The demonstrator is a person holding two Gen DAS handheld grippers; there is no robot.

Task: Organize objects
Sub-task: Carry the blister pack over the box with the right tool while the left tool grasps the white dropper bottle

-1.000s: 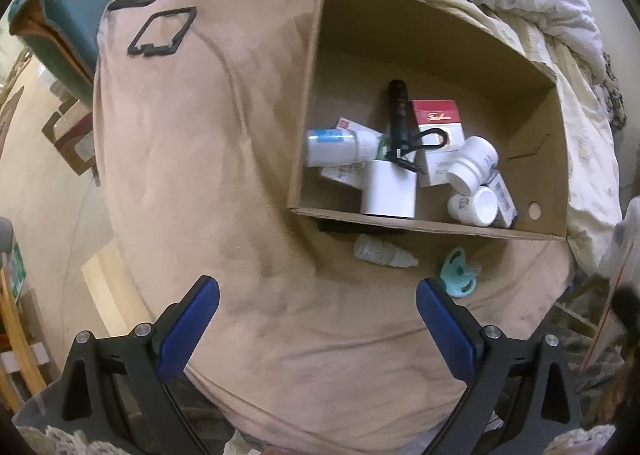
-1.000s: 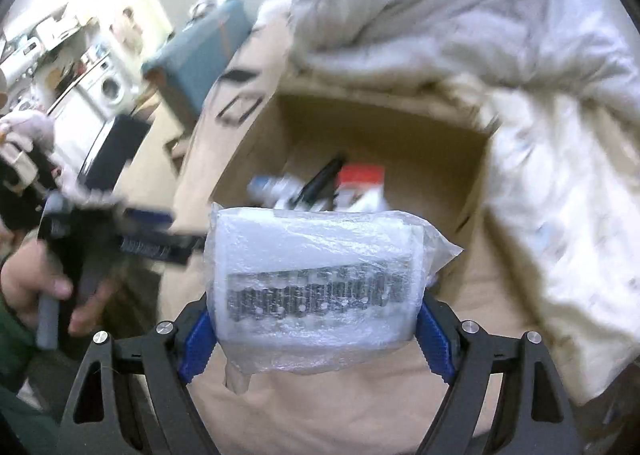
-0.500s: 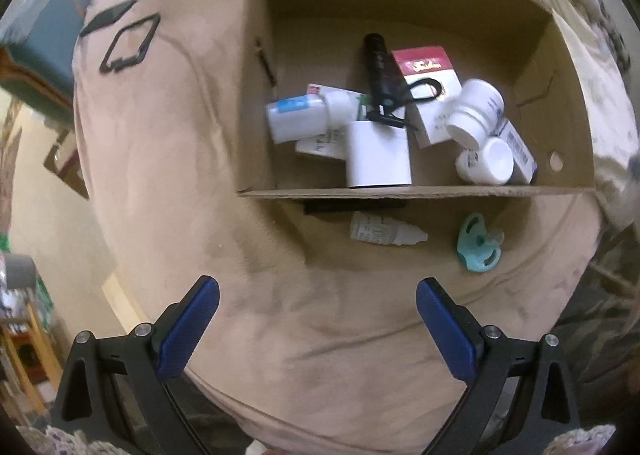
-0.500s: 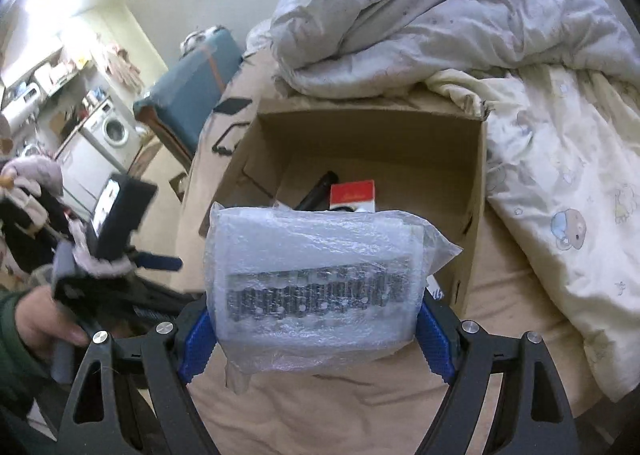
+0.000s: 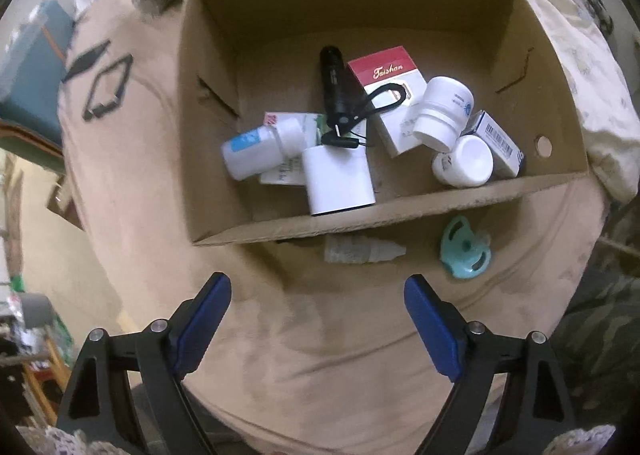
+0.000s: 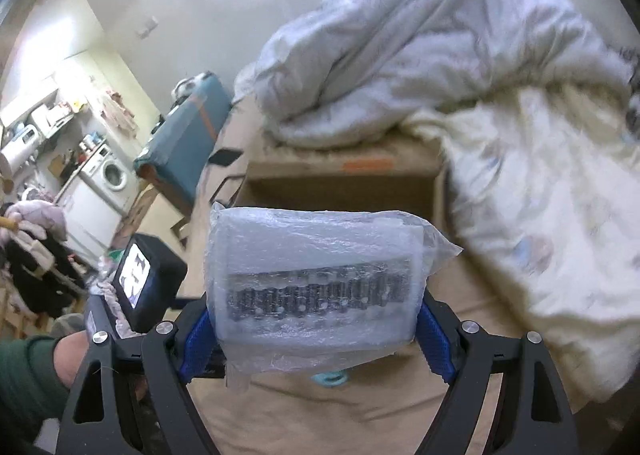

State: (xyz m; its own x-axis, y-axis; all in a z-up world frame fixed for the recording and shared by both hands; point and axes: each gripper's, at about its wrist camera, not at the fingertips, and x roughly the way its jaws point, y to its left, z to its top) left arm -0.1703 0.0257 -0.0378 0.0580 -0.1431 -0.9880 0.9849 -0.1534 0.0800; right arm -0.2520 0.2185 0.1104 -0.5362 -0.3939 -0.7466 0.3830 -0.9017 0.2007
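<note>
my right gripper (image 6: pixel 314 335) clamped on a wrapped packet (image 6: pixel 316 283), my left gripper (image 5: pixel 318 303) wide open and empty, dropper (image 5: pixel 362 249) and pacifier (image 5: pixel 466 251) just beside the box (image 5: pixel 400 215)

Both wrist views above the bed, sharing the cardboard box (image 5: pixel 400 215) (image 6: pixel 344 191)
</note>
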